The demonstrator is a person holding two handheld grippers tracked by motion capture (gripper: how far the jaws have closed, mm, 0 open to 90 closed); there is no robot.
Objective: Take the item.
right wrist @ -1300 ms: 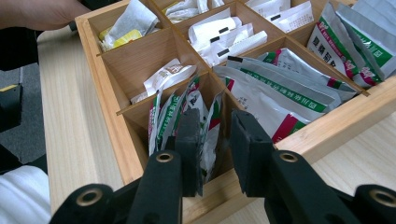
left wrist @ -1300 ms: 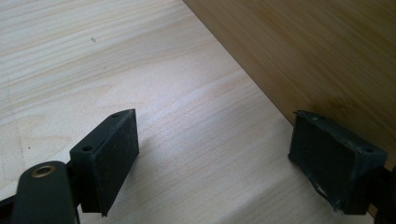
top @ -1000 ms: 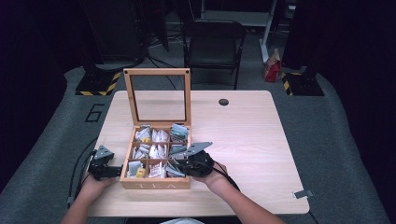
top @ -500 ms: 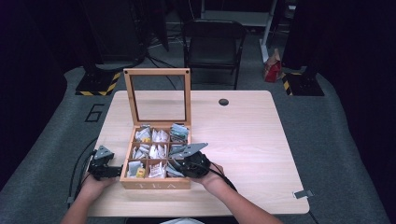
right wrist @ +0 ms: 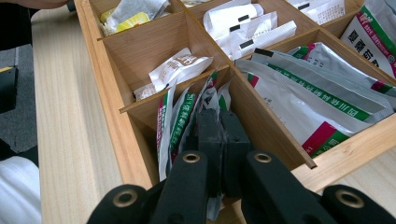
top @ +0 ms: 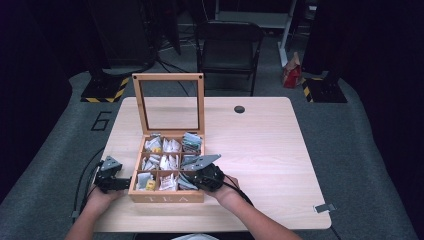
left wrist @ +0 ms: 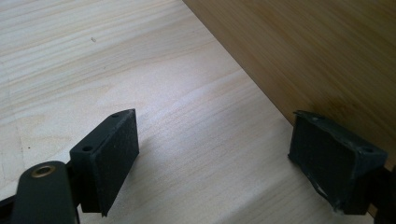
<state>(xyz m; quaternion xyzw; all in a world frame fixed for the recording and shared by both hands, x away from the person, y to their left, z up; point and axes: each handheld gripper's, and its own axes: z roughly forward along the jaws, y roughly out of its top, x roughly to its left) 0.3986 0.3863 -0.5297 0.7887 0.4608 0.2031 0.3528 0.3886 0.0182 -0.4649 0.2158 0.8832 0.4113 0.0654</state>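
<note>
Right gripper [right wrist: 219, 140] just closed on upright sachet [right wrist: 212, 100]

Pale wooden surface [top: 280, 150] on grey carpet [top: 370, 150]. Dark folding chair [top: 227, 45] behind, black-and-yellow striped bases [top: 102, 92] either side, red bag [top: 291, 75] beyond. Dim, dark all around.

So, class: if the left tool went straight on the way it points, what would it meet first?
Probably nothing soon: the left tool points along bare table, with the wooden box wall running beside its right jaw.
</note>
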